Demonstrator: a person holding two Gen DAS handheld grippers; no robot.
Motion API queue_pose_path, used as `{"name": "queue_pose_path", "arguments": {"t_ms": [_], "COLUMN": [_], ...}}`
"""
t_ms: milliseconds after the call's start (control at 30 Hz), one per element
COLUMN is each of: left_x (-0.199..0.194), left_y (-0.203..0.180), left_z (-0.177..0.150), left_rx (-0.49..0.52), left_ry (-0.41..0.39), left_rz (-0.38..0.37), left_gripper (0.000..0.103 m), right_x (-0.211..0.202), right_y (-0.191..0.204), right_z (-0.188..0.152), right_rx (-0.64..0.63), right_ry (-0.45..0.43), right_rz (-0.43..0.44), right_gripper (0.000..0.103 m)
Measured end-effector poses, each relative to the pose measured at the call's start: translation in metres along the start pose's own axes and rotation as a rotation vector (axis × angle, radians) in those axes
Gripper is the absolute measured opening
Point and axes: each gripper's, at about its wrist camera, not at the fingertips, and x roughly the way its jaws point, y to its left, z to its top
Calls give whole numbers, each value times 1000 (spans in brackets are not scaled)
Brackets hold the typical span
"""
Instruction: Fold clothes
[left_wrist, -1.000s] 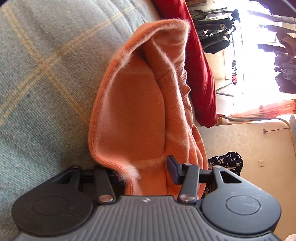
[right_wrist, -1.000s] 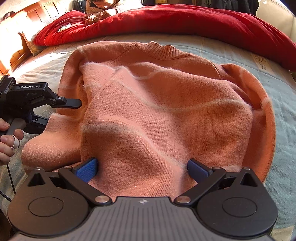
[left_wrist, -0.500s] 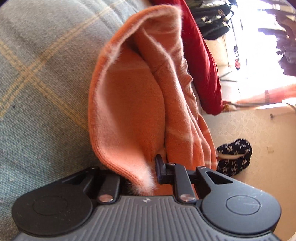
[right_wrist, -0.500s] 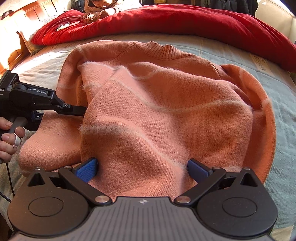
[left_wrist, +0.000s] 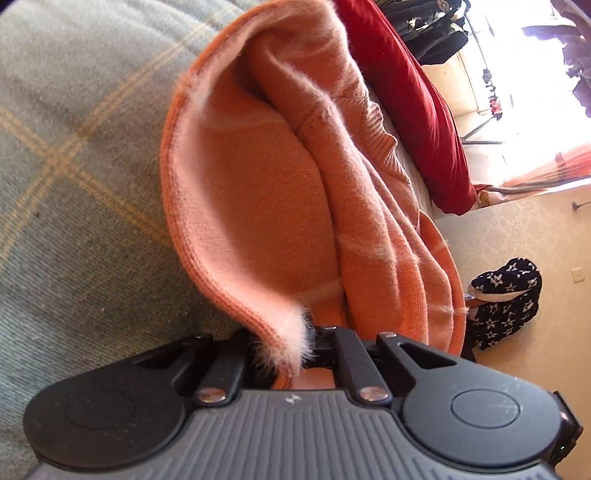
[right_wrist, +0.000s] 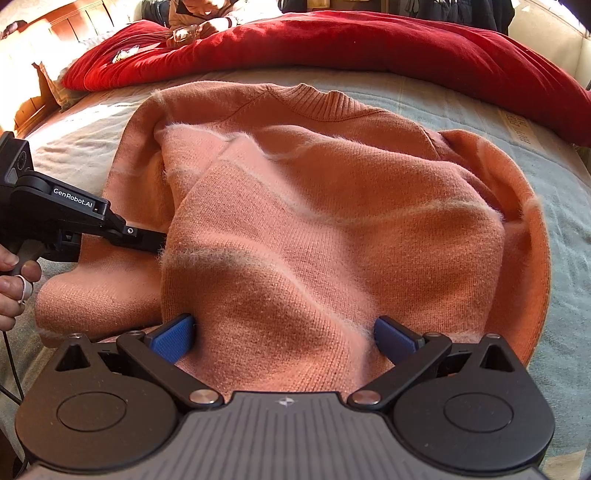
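An orange sweater (right_wrist: 332, 236) lies partly folded on a plaid bedspread (left_wrist: 74, 166), filling the centre of the right wrist view. At the left edge, a hand (right_wrist: 13, 284) holds the left gripper (right_wrist: 155, 242), whose fingers have just closed and pinch the sweater's fuzzy edge. At the bottom, the right gripper (right_wrist: 284, 332) stands spread wide, blue pads (right_wrist: 173, 336) flanking the fabric. A red blanket (right_wrist: 369, 48) crosses the top.

One orange sweater (right_wrist: 325, 236) – one red quilt (right_wrist: 369, 48) – two claws: left claw (right_wrist: 155, 242), right claw (right_wrist: 284, 332).
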Motion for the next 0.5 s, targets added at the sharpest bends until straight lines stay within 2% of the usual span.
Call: {"name": "queue_pose_path", "arguments": {"t_ms": [133, 267, 367, 433, 500], "left_x": [-22, -52, -74, -85, -92], "left_y": [-9, -1, 8, 15, 18], "left_z": [7, 21, 39, 52, 63], "left_rx": [80, 119, 176, 201, 267], "left_ry": [-17, -45, -58, -49, -22], "left_rz": [98, 216, 335, 390, 438], "left_gripper": [4, 4, 4, 4, 4], "right_x": [-6, -21, -31, -36, -40], "right_y": [4, 10, 20, 25, 29], "right_z": [2, 5, 10, 16, 21], "right_rx": [0, -15, -82, -127, -167], "right_ry": [-8, -57, -90, -113, -134], "right_rz": [-8, -7, -30, -39, -45], "right_gripper": [103, 103, 103, 103, 103]}}
